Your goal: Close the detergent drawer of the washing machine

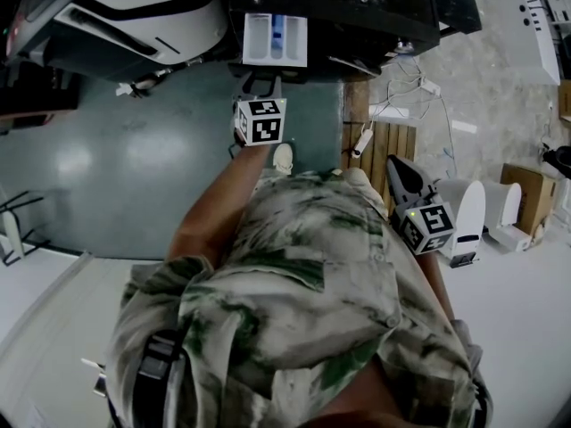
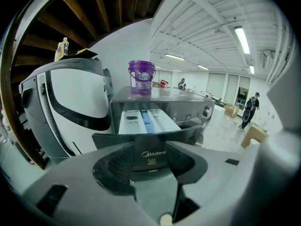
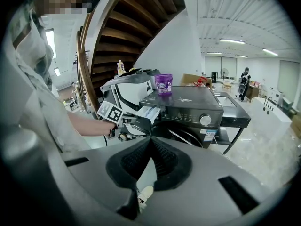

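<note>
The dark washing machine [image 1: 357, 12] has its detergent drawer [image 1: 275, 40] pulled out, showing white compartments and a blue insert. In the left gripper view the drawer's dark front panel [image 2: 153, 157] fills the gap between my jaws. My left gripper [image 1: 260, 86] is open right at that front, jaws apart and holding nothing [image 2: 151, 147]. My right gripper [image 1: 403, 175] hangs low at my right side, away from the machine. Its jaws are shut and empty [image 3: 150, 141]. The right gripper view shows the machine [image 3: 188, 107], the open drawer [image 3: 148, 113] and the left gripper [image 3: 131, 122] at it.
A purple bucket [image 2: 141, 77] stands on top of the machine. A white and grey appliance [image 1: 152, 7] sits left of it. A wooden pallet [image 1: 384, 150], cables, white parts and a cardboard box [image 1: 526, 194] lie to the right. A wooden staircase [image 3: 127, 27] rises overhead.
</note>
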The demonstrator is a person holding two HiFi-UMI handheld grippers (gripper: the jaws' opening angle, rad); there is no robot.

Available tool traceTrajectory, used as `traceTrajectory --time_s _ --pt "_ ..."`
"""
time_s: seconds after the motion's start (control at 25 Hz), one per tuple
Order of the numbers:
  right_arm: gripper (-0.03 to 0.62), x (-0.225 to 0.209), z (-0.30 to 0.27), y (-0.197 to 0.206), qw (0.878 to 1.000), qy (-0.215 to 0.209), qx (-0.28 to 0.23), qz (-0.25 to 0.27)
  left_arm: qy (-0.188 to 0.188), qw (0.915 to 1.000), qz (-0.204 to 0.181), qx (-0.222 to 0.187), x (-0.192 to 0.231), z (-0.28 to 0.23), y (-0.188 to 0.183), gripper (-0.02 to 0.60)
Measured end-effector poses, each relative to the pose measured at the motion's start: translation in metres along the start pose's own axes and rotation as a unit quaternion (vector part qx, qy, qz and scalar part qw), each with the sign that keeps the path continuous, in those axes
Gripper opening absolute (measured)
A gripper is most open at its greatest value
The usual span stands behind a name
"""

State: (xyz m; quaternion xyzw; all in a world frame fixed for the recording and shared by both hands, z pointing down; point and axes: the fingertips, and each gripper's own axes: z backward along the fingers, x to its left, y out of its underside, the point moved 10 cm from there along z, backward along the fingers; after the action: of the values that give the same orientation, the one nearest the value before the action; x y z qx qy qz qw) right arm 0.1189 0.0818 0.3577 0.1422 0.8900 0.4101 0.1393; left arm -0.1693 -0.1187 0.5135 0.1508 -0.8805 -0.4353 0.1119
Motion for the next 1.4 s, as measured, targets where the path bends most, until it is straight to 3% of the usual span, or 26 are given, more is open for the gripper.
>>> traceTrajectory --time_s 0.32,0.88,1.4 --pt "0.021 -0.006 -0.007 0.004 1.0 -0.013 -0.001 -0.008 -0.011 0.9999 0.008 0.001 -0.003 -0.004 -0.002 0.212" --pt "0.021 -0.032 -0.038 -0.028 0.998 -0.059 -0.002 0.021 -0.027 0.9995 0.017 0.003 -0.005 -0.01 -0.006 0.211" --pt "0.021 -0.05 -0.041 -0.032 0.998 -0.059 0.002 0.021 -0.04 0.999 0.018 0.005 -0.005 -0.017 -0.013 0.21"
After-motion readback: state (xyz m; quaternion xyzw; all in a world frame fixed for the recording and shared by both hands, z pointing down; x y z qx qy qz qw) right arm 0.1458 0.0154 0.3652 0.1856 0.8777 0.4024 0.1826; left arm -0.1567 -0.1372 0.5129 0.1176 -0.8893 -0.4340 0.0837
